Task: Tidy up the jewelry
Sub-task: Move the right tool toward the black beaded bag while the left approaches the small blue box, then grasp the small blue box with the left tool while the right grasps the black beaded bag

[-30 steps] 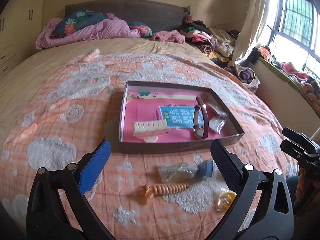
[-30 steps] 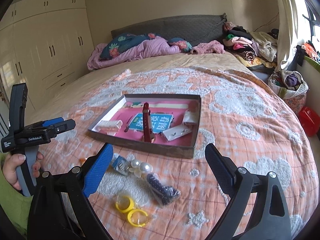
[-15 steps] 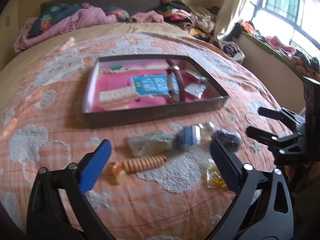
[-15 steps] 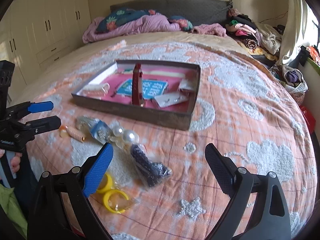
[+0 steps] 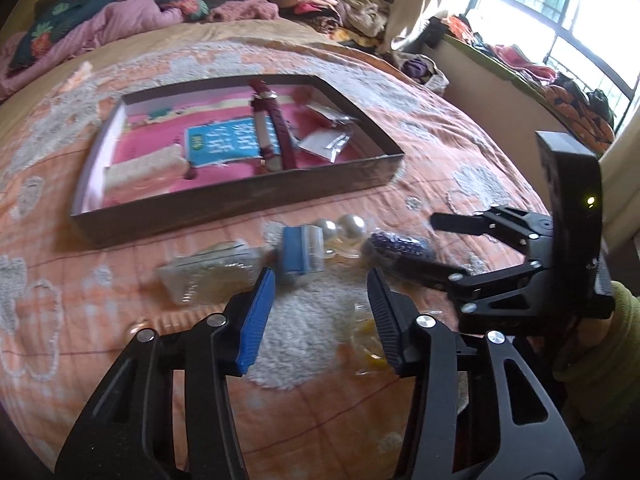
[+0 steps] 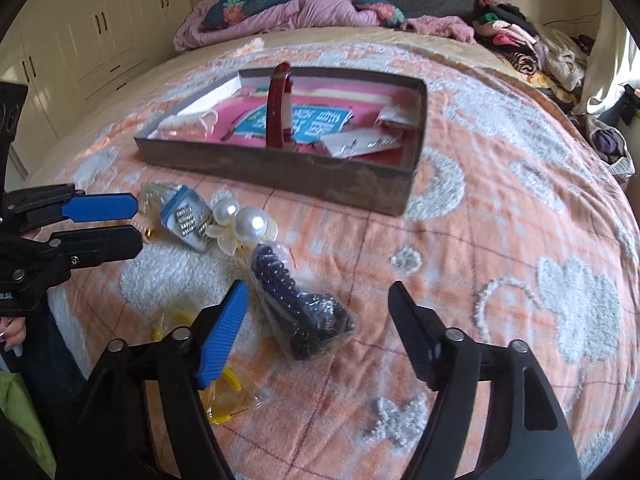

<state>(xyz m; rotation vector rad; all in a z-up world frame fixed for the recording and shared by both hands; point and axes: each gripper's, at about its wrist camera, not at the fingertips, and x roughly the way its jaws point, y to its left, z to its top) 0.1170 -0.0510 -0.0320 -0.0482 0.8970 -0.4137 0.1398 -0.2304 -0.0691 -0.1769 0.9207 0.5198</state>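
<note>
while both hold nothing, right gripper (image 6: 316,328) gapes wider than left gripper (image 5: 320,316).

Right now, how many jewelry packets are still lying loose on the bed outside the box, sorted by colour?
Clear bag: 1
Blue packet: 1
Pearl pair: 1
Dark bead bag: 1
Yellow ring bag: 1
Total: 5, all in front of the box.
</note>
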